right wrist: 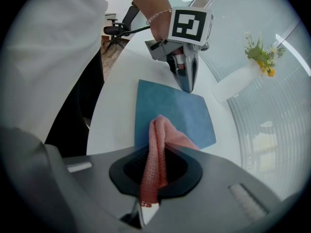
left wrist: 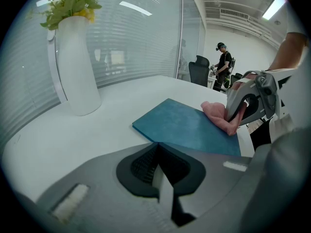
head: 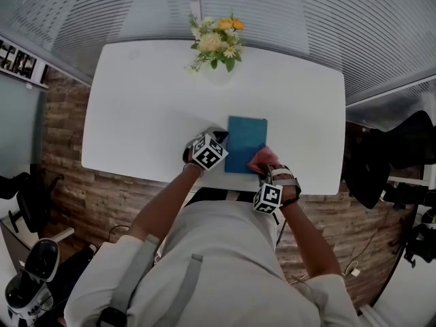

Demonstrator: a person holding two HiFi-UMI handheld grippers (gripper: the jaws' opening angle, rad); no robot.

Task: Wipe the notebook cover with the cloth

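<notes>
Clamping the cloth, right gripper hides a notebook corner.

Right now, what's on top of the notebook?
A pink cloth, pinched in the right gripper, lies on the notebook's near right corner. The cover beneath the cloth is hidden.

Blue notebook, pink cloth, white table, yellow-and-white flowers.

White table under my fingers, with a vase of flowers at the far edge past them. Ribbed glass wall beyond that, wood-plank floor behind, black office chair off left, strip light overhead.
</notes>
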